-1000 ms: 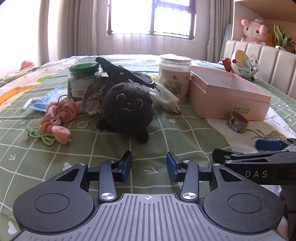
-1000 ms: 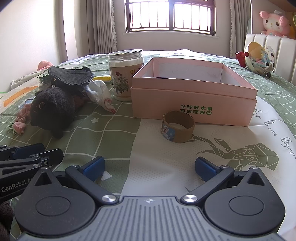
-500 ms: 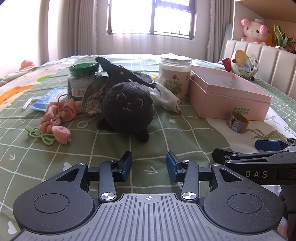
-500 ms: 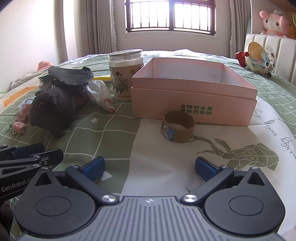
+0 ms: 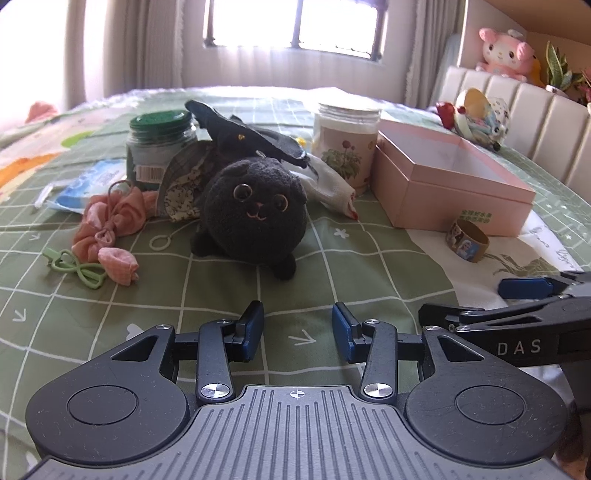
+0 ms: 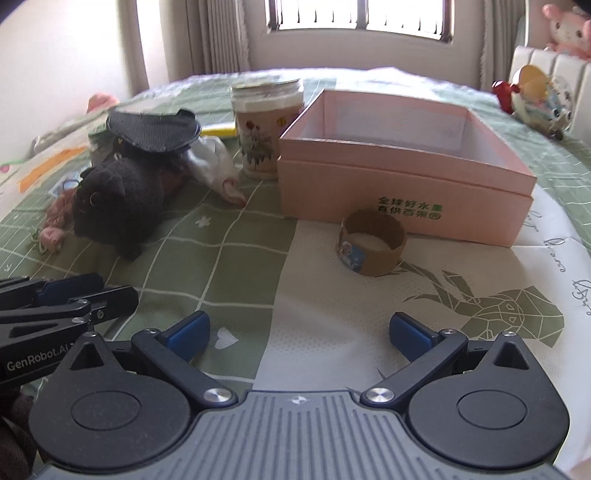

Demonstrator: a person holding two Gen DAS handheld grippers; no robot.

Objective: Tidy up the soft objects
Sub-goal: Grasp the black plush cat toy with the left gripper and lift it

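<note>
The black plush cat (image 5: pixel 255 218) lies on the bed (image 5: pixel 221 288), a dark cloth cap (image 5: pixel 243 138) resting on top of it and pink fabric flowers (image 5: pixel 110 229) just beside it. An open pink box (image 6: pixel 402 166) sits well apart, a cardboard tape ring (image 6: pixel 371 247) near its front. The left claw (image 5: pixel 297 326) and right claw (image 6: pixel 299 332) both hang released over the bedspread, gripping nothing.

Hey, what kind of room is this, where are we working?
Most likely a bedroom. The things lie on a bed's green checked bedspread, a padded headboard stands at the right with a pink plush toy on the shelf above it, and a curtained window is behind.
</note>
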